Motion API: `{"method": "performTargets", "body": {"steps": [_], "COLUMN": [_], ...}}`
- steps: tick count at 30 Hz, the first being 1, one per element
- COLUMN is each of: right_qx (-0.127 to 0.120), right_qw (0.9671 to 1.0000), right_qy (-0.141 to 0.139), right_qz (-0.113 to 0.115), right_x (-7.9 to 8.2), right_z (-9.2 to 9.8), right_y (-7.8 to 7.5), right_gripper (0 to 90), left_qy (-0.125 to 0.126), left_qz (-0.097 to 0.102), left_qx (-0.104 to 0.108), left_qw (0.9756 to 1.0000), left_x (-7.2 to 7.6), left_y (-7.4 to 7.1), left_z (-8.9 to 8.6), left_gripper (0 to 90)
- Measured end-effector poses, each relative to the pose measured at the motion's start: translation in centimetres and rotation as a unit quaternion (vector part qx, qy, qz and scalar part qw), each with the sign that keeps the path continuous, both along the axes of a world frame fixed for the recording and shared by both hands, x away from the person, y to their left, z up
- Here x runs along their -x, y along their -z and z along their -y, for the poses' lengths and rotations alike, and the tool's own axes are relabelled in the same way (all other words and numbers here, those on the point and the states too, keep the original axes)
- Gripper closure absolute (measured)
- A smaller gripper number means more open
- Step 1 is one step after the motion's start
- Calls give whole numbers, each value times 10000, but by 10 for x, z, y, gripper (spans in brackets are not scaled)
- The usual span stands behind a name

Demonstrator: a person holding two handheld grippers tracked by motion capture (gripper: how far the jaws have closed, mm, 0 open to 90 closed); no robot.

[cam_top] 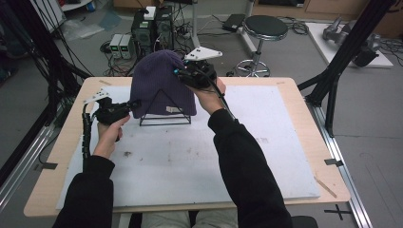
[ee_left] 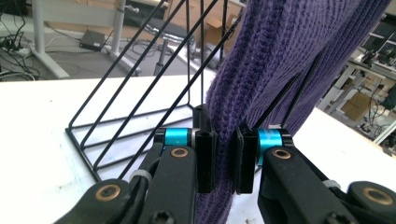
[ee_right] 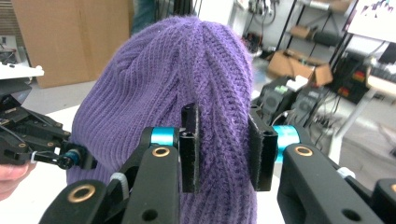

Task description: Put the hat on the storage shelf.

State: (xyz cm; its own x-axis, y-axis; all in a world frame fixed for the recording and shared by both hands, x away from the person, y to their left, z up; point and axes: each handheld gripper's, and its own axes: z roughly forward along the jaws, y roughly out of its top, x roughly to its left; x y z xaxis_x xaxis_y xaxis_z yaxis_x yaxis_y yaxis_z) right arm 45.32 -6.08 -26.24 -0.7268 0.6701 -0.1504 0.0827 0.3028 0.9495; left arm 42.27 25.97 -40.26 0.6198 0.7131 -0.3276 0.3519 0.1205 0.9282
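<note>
A: Jaws? 
B: Left gripper [ee_left: 225, 161] pinches the purple knit beanie's [cam_top: 161, 83] lower left edge; right gripper [ee_right: 225, 149] clamps a fold high on its right.
A: Beanie? 
B: Draped upright over the black wire stand [cam_top: 164, 118] on the tabletop [cam_top: 294, 118], crown up, between both grippers.

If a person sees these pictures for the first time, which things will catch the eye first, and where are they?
The purple knit hat stands out first: it is draped over a black wire stand near the far edge of the white table. Next come the two tongs: the left tongs pinch the hat's lower left edge, and the right tongs pinch a fold higher on its right side.
</note>
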Motion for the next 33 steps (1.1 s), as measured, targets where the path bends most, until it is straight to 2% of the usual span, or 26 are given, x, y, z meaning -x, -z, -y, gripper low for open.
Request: {"method": "performTargets", "body": {"steps": [2,4,7,9,13,16,18,27,33], "right_qx": [-65,-107,-69,-21,95,171,194,210,162], "right_qw": [9999,9999,9999,9997,9995,9988,9983,9982,9978], "right_qy": [12,20,56,68,48,17,21,28,-15], "right_qz": [-91,-65,-139,-244,-289,-457,-549,-556,-636], "right_x": [-1,-1,-3,-4,-5,-8,-9,-10,-11], "right_z": [2,2,3,3,-1,-3,-5,-8,-6], "right_y": [3,7,13,17,22,27,30,35,35], "right_gripper": [707,707,706,706,699,692,692,684,666], "left_qy": [17,15,8,-8,-24,-61,-77,-72,-77], "left_qz": [-27,-74,-210,-384,-573,-697,-696,-719,-724], "left_qx": [-10,-43,-111,-126,-135,-103,-57,11,-32], "left_qw": [10000,10000,9997,9992,9983,9975,9975,9974,9973], "left_x": [0,-1,-2,-4,-6,-5,-4,-4,-4], "left_y": [2,3,7,11,18,25,28,33,33], "left_z": [1,1,2,2,2,-1,-3,-4,-4], "left_gripper": [823,823,822,819,818,815,812,807,771]}}
